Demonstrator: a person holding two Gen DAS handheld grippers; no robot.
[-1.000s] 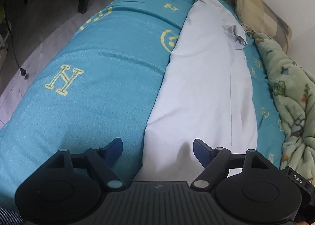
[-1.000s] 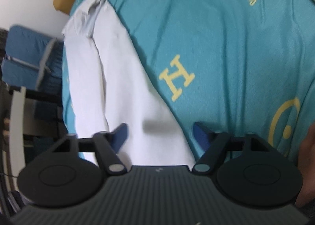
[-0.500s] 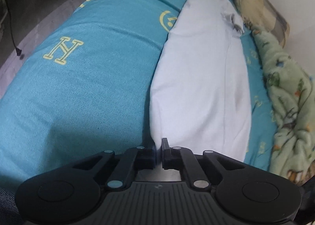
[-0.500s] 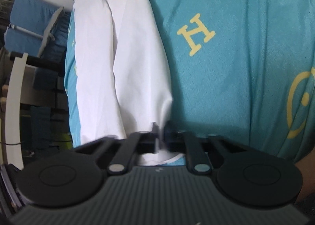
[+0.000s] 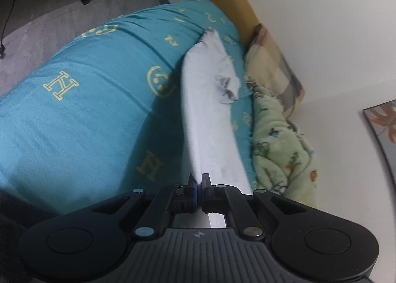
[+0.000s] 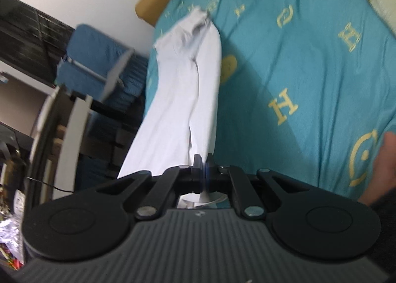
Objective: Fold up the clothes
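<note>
A long white garment stretches from my left gripper toward the far end of the teal bed. The left jaws are shut on its near edge, which is raised off the cover. In the right wrist view the same white garment hangs in a narrow folded strip. My right gripper is shut on another part of that near edge. The far end with the collar still rests on the bed near the headboard.
A green patterned blanket and a checked pillow lie along the wall side of the bed. A blue chair and dark shelving stand beside the bed. A hand shows at the right edge.
Both grippers went from open to shut on the garment's near edge, then rose, lifting that end off the bed so the cloth now hangs taut.
</note>
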